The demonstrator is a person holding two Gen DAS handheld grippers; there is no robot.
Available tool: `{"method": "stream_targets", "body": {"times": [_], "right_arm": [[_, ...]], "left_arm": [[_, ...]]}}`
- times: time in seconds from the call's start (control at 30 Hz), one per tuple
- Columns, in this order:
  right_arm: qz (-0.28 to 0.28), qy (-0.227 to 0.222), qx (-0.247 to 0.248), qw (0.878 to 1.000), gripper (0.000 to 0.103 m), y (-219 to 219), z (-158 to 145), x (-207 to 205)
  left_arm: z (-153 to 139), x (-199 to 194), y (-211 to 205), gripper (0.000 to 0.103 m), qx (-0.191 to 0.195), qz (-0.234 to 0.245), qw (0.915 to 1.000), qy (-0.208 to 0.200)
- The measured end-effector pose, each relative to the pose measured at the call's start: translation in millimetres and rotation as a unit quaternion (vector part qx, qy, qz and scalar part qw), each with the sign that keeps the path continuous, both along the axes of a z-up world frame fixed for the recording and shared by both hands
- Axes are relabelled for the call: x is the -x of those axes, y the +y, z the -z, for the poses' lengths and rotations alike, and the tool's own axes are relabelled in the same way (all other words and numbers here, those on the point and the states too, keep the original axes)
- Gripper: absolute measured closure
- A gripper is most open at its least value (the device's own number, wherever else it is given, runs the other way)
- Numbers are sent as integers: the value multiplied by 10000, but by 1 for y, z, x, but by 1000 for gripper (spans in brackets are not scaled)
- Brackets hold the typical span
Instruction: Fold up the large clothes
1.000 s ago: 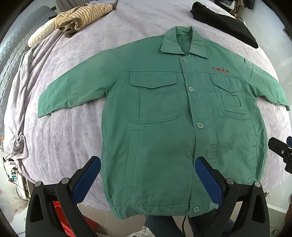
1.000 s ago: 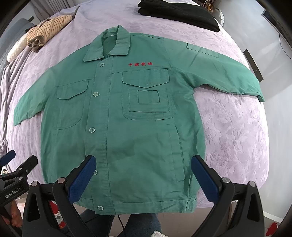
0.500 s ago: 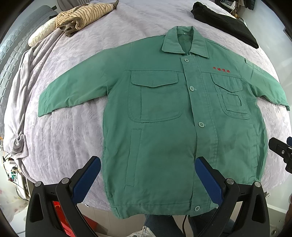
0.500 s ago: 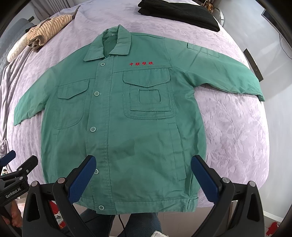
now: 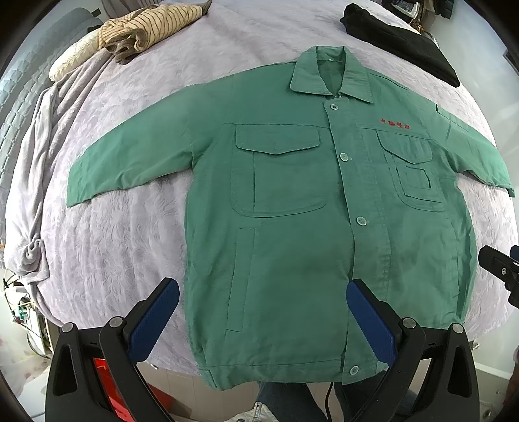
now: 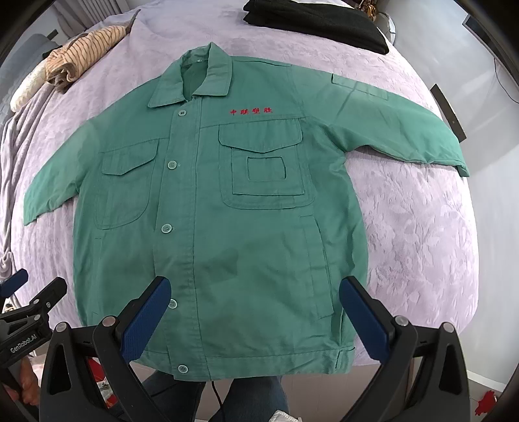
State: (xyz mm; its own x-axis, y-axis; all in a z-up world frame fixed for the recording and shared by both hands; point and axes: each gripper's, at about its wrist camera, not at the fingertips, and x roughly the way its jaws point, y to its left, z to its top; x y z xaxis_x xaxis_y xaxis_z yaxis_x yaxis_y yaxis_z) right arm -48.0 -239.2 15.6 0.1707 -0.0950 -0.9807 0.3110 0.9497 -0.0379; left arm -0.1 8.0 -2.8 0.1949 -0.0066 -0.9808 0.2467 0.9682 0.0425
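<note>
A green work jacket (image 5: 292, 227) (image 6: 214, 227) lies flat and buttoned on the lilac bedspread, collar away from me, both sleeves spread out, red lettering on one chest. My left gripper (image 5: 262, 305) hovers open above the hem on the jacket's left half, with nothing between its blue pads. My right gripper (image 6: 254, 302) is open too, above the hem on the right half and holding nothing. Each gripper's tip shows at the edge of the other's view: right gripper (image 5: 501, 269), left gripper (image 6: 29, 298).
The lilac bedspread (image 5: 107, 233) (image 6: 418, 233) covers a bed. A striped beige garment (image 5: 146, 22) (image 6: 81, 55) lies at the far left, and a folded black garment (image 5: 399, 42) (image 6: 318, 19) at the far right. A person's legs in jeans (image 6: 259, 399) stand at the near edge.
Both views have shifted very slightly; the jacket sits a touch more to the right in each. The jacket itself has not moved and both grippers stay open.
</note>
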Motion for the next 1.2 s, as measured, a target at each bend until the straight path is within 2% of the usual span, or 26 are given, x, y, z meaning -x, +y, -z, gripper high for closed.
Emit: {"method": "stream_targets", "body": {"times": [0.23, 0.37, 0.5, 0.63, 0.77, 0.87, 0.93, 1.03, 1.1, 1.17, 1.2], "right_arm": [[13, 14, 8, 10000, 0, 5, -1, -5], [17, 20, 8, 10000, 0, 10, 0, -9], [49, 45, -95, 9999, 0, 15, 4, -15], [100, 68, -471, 9988, 0, 24, 15, -24], [7, -238, -1128, 9933, 0, 39, 29, -34], [-274, -380, -1590, 9862, 0, 61, 47, -47], [-453, -232, -1942, 9796, 0, 79, 63, -60], [-852, 156, -2153, 9727, 0, 110, 92, -78], [-1040, 181, -2138, 9711, 0, 127, 106, -87], [-1227, 179, -2166, 9684, 0, 141, 119, -93], [-1289, 197, -2143, 9680, 0, 146, 124, -96]], "left_arm": [[3, -5, 14, 0, 73, -53, 10000, 30], [2, -11, 20, 0, 170, -90, 9997, -161], [4, -19, 33, 0, 408, -139, 9976, -538], [16, -32, 55, 0, 425, -375, 9979, -311], [36, -52, 91, 0, 746, -809, 9935, -276], [57, -73, 127, 0, 914, -1224, 9877, -323], [74, -93, 155, 0, 1039, -1495, 9824, -416], [99, -127, 200, 0, 1126, -1924, 9729, -613], [112, -150, 237, 0, 1271, -2323, 9613, -765], [129, -170, 276, 0, 1396, -2784, 9462, -879], [140, -181, 298, 0, 1441, -3095, 9357, -891]]}}
